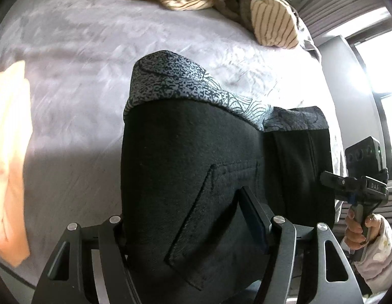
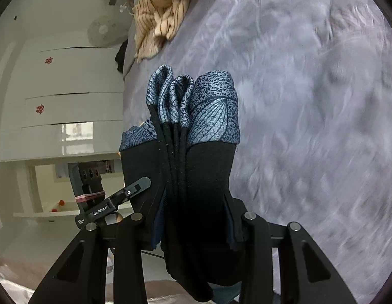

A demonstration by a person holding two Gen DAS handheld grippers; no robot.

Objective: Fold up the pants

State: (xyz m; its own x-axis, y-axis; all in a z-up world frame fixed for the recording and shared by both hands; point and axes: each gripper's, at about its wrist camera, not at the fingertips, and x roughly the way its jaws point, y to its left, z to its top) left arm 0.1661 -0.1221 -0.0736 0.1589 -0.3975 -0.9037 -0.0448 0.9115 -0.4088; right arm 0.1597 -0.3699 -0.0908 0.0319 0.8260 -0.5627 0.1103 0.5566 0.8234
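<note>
Pants (image 1: 196,177): already folded into a thick stack of several layers, patterned cuffs at the far end, beyond your tongs. You hold the bundle up over the bed (image 1: 82,88), not resting on it. Left gripper (image 1: 191,217) is clamped on one side of the stack, a pocket just ahead of its jaws. Right gripper (image 2: 193,217) is clamped on the layered edge. Judged remaining: lay the bundle down flat, perhaps one last fold, then release.

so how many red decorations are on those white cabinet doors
2, seen only in the right wrist view: one small red paper decoration on the upper white cabinet door, another on the door below. More could be hidden elsewhere.
</note>
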